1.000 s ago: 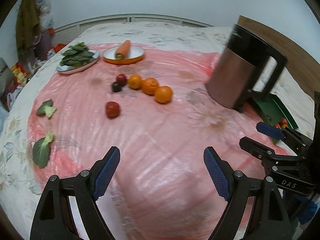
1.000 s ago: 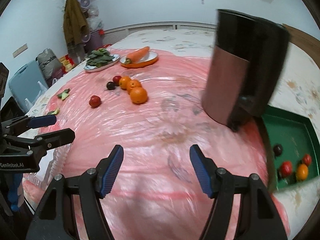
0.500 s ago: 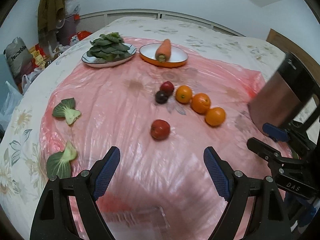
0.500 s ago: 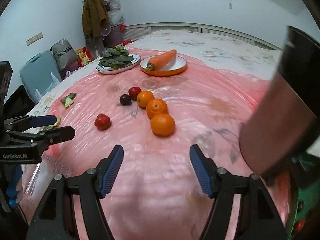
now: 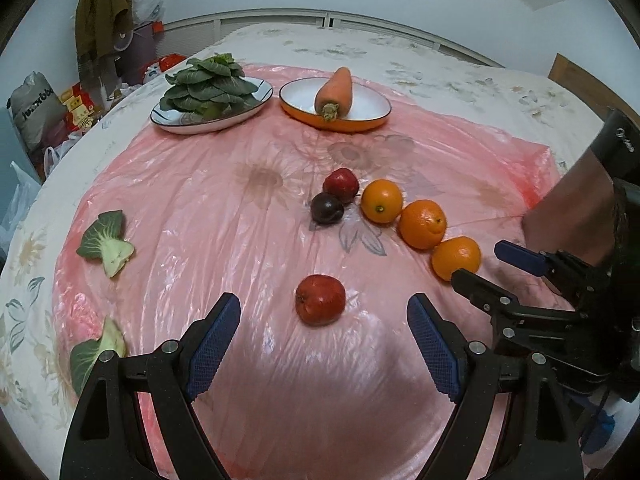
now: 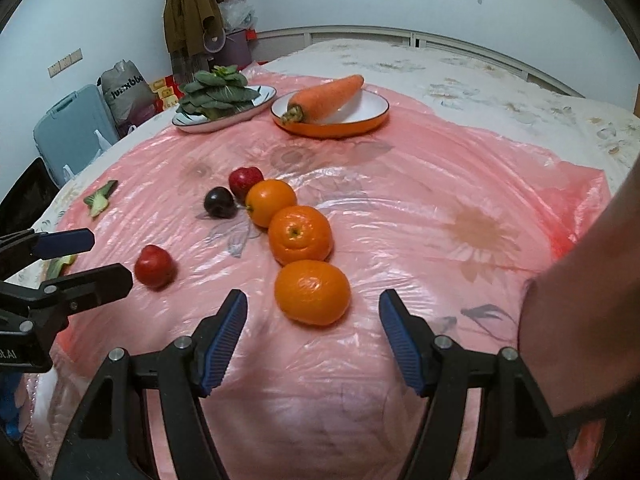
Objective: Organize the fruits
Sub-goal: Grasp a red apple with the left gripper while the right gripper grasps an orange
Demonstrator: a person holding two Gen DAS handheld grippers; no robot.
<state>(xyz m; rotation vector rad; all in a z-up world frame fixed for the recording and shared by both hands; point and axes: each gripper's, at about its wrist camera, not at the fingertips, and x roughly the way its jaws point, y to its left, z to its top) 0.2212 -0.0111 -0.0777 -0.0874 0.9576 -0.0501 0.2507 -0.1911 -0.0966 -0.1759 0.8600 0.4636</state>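
I'm holding my left gripper (image 5: 324, 344) spread wide, a red fruit (image 5: 320, 299) lying just beyond the gap. My right gripper (image 6: 312, 340) is gaping too, before the nearest orange (image 6: 312, 293), whose row is running away from the jaws. Beyond, an orange bowl (image 6: 340, 128) is holding a carrot (image 6: 324, 96), stem end pointing leftward.

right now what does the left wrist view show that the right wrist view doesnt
Only the left wrist view: a second leaf piece at the near left, and the right tool from the side. Only the right wrist view: a blue case by the wall, and the left tool from the side. Both: three oranges, two red fruits, a dark plum, the carrot and the greens.
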